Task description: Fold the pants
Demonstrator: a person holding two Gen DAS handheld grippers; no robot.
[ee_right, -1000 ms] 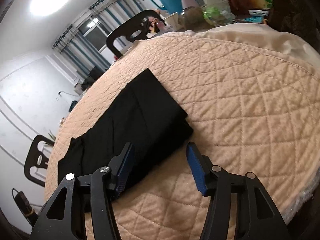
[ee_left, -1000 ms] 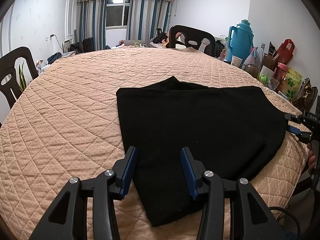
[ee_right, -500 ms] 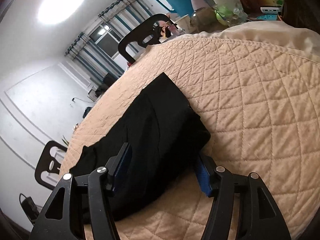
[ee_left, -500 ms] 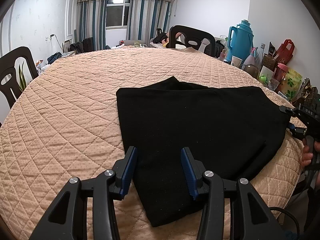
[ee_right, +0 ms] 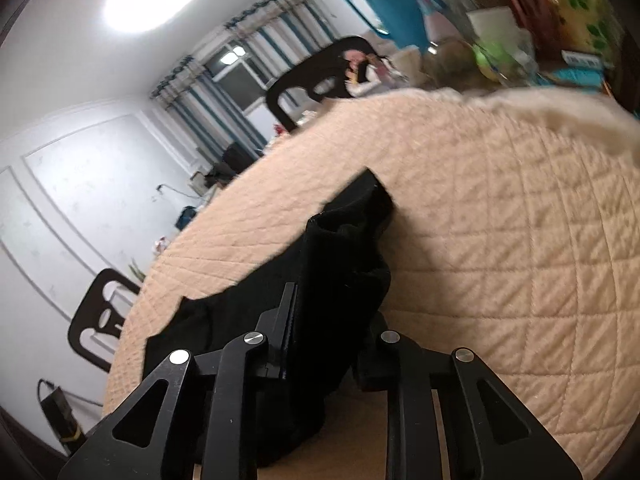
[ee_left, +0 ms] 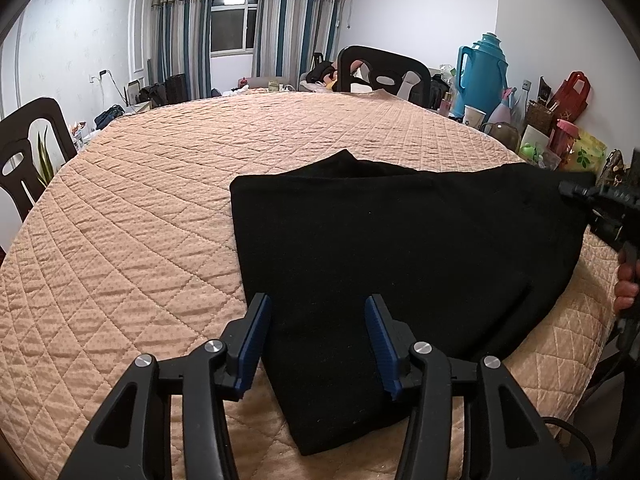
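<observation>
The black pants (ee_left: 384, 256) lie folded on the near right part of the round table's peach quilted cover (ee_left: 132, 216), one end bunched up and lifted where the right gripper (ee_right: 326, 320) has its fingers clamped together on the cloth. The left gripper (ee_left: 316, 344) sits low over the near edge of the pants with its blue-padded fingers (ee_left: 256, 336) spread wide and nothing between them but the fabric lying flat beneath. Beyond the table stand dark chairs (ee_left: 384, 74), a teal thermos jug (ee_left: 482, 72) among clutter on the right, and striped curtains (ee_left: 294, 26) at the window.
</observation>
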